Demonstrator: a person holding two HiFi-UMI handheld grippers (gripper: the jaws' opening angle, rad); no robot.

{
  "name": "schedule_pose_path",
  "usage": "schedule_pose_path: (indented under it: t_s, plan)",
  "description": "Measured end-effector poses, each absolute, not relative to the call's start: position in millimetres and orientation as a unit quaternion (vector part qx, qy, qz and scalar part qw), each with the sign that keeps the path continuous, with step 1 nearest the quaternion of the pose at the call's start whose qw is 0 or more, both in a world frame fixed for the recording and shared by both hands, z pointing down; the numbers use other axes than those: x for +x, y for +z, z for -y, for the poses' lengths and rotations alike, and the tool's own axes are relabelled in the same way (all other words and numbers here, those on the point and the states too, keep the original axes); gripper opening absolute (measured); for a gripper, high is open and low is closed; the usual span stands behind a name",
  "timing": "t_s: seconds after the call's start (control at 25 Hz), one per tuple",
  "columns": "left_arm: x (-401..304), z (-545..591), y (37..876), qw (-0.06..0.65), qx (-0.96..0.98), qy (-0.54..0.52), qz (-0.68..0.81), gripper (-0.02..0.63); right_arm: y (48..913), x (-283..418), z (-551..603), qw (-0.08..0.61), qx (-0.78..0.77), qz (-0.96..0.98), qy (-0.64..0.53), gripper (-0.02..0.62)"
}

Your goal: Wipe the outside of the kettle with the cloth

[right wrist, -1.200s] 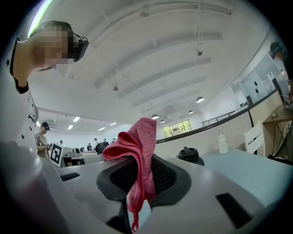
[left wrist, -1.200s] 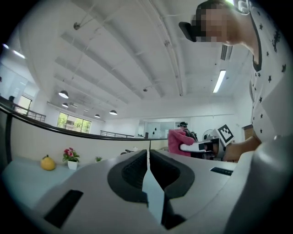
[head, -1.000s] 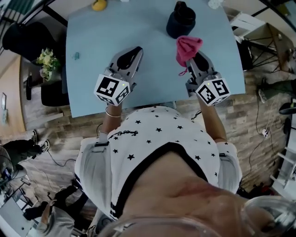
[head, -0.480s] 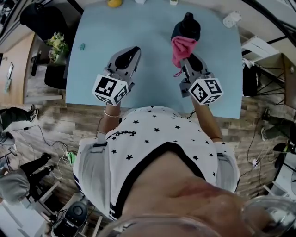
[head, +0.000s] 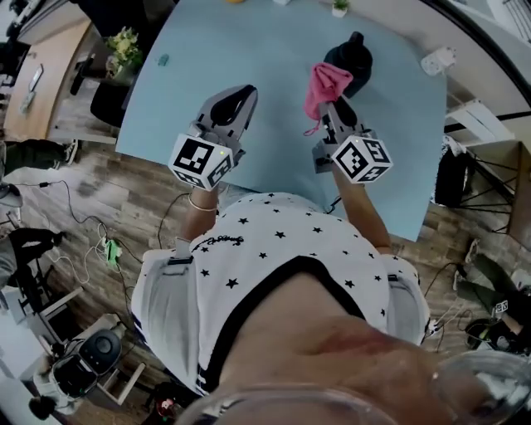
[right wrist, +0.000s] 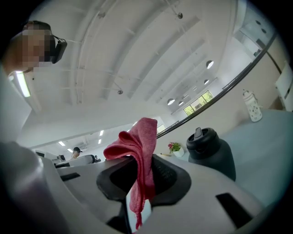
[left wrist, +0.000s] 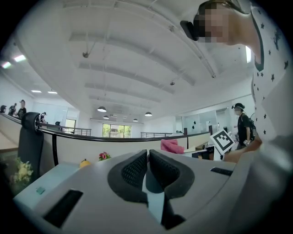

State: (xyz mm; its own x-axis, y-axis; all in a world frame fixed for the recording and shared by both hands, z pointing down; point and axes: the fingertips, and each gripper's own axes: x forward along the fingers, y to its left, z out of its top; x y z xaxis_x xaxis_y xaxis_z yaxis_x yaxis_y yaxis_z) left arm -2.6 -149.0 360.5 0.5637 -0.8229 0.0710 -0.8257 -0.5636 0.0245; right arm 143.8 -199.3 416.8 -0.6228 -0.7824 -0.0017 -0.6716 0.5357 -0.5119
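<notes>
A dark kettle [head: 352, 61] with a black lid stands on the light blue table [head: 249, 50] at the far right. In the right gripper view the kettle [right wrist: 211, 153] rises just right of the jaws. My right gripper [head: 329, 106] is shut on a pink cloth [head: 324, 85], which bunches up above the tips and touches the kettle's near side. The cloth [right wrist: 138, 157] hangs between the black pads, with a thin tail trailing down. My left gripper [head: 236, 104] hovers over the table's middle, shut with nothing in it; its pads [left wrist: 135, 170] meet at the tips.
A small potted plant [head: 339, 7] and a yellow object [left wrist: 84, 162] sit at the table's far edge. A white bottle [right wrist: 251, 106] stands far right. A white power strip [head: 437, 61] lies off the right edge. Chairs, cables and a flower pot [head: 124, 46] are on the floor to the left.
The right gripper has carried the pink cloth forward and left up to the kettle's side. The head view has swung, so the table looks turned. The left gripper has stayed in place.
</notes>
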Motion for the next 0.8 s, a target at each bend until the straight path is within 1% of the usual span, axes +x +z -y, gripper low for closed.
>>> schedule_pose_path:
  t_s: [0.32,0.52,0.8]
  plan:
    - [-21.6,134.4,368.0,0.032,0.875,0.04,0.482,0.04,435.3,131.2,210.7,0.149,-0.442,-0.837,-0.285,0.069]
    - [-36.7,145.7,360.8,0.027,0.883,0.04,0.467,0.04,444.8,115.0,228.1,0.165,-0.468,-0.811,-0.311,0.069]
    - [-68.3,164.9,357.5,0.022,0.889,0.048,0.454,0.04,467.4,114.7,261.1,0.191,-0.53,-0.744,-0.359,0.067]
